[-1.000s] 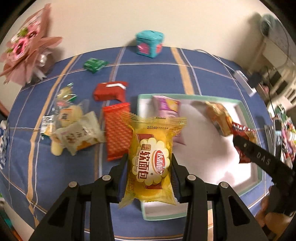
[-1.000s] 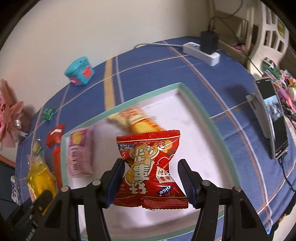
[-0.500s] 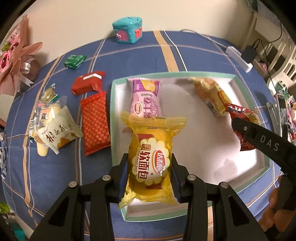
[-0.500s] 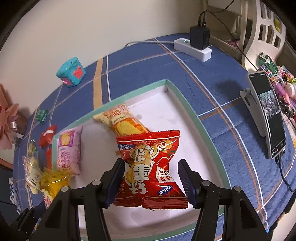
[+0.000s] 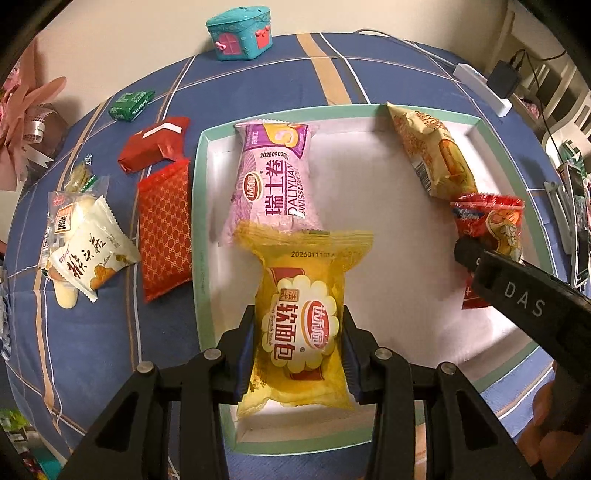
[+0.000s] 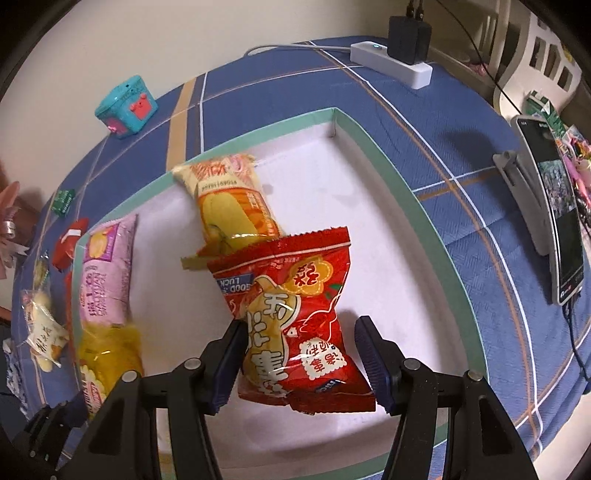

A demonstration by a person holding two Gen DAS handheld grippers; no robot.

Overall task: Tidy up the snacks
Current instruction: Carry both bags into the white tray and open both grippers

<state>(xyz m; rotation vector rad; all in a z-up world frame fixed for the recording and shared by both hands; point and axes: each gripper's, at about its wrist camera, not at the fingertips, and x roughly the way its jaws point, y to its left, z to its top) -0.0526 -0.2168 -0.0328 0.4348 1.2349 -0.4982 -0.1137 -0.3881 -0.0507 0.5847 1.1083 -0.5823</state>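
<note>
While over tray (image 5: 201,206): 2 pkts inside. L gripper (image 5: 298,334) clamps yellow pkt (image 5: 301,325), R gripper (image 6: 297,354) clamps red pkt (image 6: 291,317). Approx 6 snacks left on cloth (image 5: 92,350).

I see teal toy house (image 5: 239,32) by wall, white power strip (image 6: 390,69) with black charger (image 6: 409,34), phone on stand (image 6: 557,206), pink bouquet (image 5: 26,122).
</note>
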